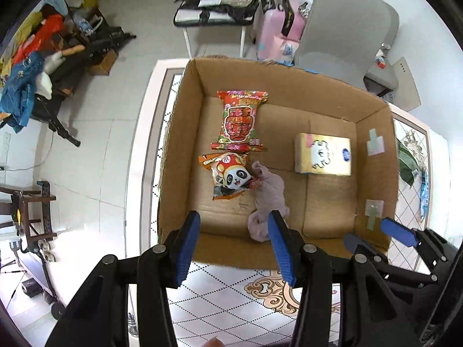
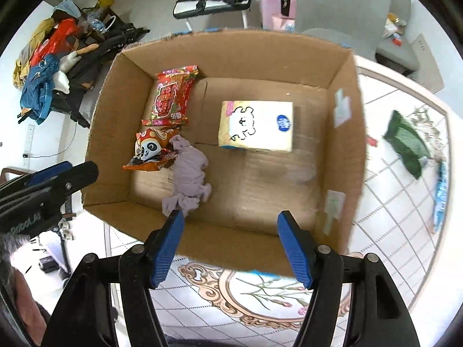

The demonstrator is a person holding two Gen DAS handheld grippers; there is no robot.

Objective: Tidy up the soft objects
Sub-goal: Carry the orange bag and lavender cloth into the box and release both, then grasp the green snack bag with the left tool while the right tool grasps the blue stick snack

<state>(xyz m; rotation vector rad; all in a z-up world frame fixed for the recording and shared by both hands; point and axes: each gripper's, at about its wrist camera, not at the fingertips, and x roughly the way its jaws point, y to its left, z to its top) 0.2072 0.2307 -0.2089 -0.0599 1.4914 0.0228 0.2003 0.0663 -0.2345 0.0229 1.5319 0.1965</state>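
An open cardboard box stands on the patterned table. Inside lie a red snack bag, a panda snack bag, a crumpled mauve cloth and a yellow tissue pack. My left gripper is open and empty above the box's near wall, close over the cloth. My right gripper is open and empty above the near wall; it also shows in the left wrist view. The left gripper shows at the left of the right wrist view.
A green packet and a blue packet lie on the table right of the box. A grey chair, a pink suitcase and a small cluttered table stand behind. Clothes pile at far left.
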